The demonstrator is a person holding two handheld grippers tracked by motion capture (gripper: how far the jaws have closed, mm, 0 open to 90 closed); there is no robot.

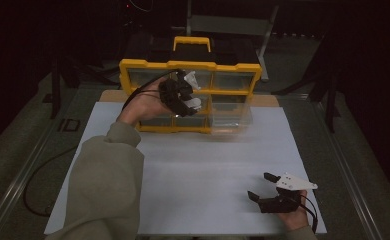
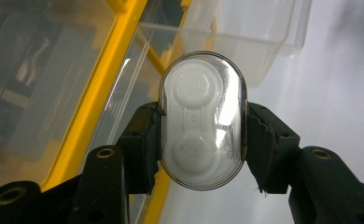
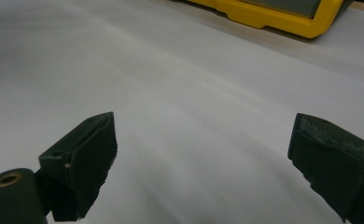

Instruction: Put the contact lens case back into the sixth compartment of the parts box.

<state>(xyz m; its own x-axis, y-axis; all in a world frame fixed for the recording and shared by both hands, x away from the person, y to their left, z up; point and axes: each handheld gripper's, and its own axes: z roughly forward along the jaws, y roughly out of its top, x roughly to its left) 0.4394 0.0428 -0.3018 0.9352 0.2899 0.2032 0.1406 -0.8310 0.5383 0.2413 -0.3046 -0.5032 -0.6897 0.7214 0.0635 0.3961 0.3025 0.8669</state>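
Note:
My left gripper [image 1: 185,95] is held up in front of a yellow organizer case [image 1: 233,66] at the back of the table. In the left gripper view it [image 2: 201,140] is shut on a clear oval capsule [image 2: 202,119] with a white moulded insert, both pads pressing on its sides. Behind the capsule are the case's yellow frame [image 2: 101,93] and a clear plastic bin [image 2: 250,32]. My right gripper [image 1: 263,187] rests low at the near right of the white mat [image 1: 208,165]. Its jaws stand wide open [image 3: 203,144] with nothing between them.
The case has a see-through lid over several compartments and a black and yellow handle [image 1: 192,45] on top. A blurred clear bin [image 1: 230,120] shows at the case's front right. The case's yellow corner [image 3: 264,16] lies far ahead of the right gripper. Dark floor surrounds the table.

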